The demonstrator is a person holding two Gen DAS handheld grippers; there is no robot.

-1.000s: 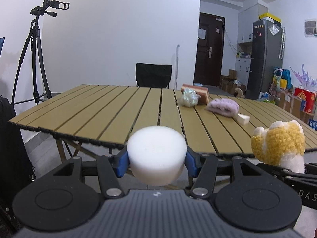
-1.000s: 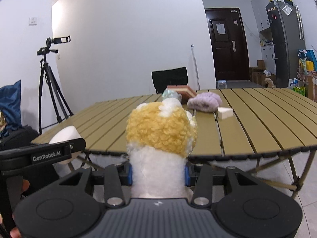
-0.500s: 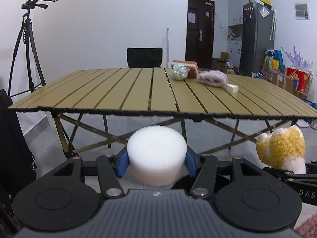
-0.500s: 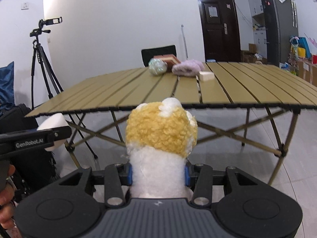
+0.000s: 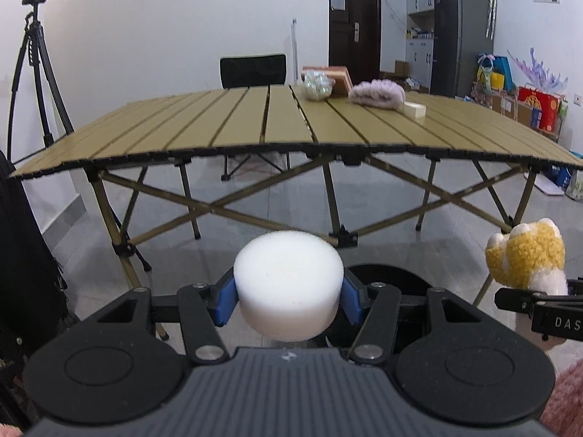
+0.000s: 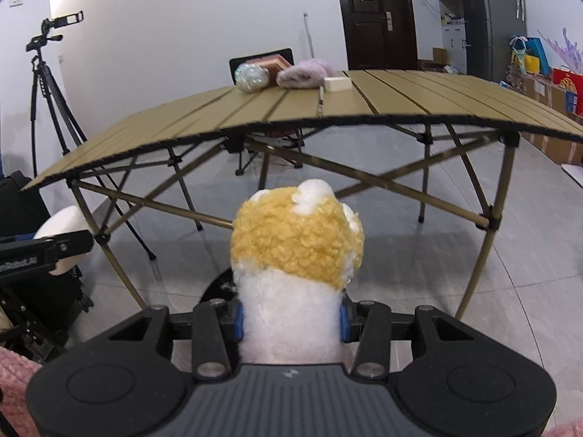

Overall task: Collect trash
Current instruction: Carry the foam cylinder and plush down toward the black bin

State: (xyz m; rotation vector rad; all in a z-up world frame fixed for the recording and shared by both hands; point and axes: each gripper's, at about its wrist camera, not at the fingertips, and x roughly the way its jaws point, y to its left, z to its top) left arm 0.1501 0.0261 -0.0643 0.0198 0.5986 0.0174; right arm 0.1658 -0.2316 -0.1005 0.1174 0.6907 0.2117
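While both claws hang low before the table point(image 5: 284, 127) | left claw point(image 5: 288, 293) grips a white foam puck point(image 5: 288, 284) | right claw point(image 6: 290, 318) grips a yellow plush paw point(image 6: 297, 240) | dark round bin point(image 5: 386, 276) lies just beyond and beneath the left claw, which looks nearer | more items on the table's far side.

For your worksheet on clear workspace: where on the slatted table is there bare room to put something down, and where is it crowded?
The slatted table is bare along its near edge and whole left side. Crowding is at the far middle: foil ball, wooden block, purple fluffy cloth, pale block.
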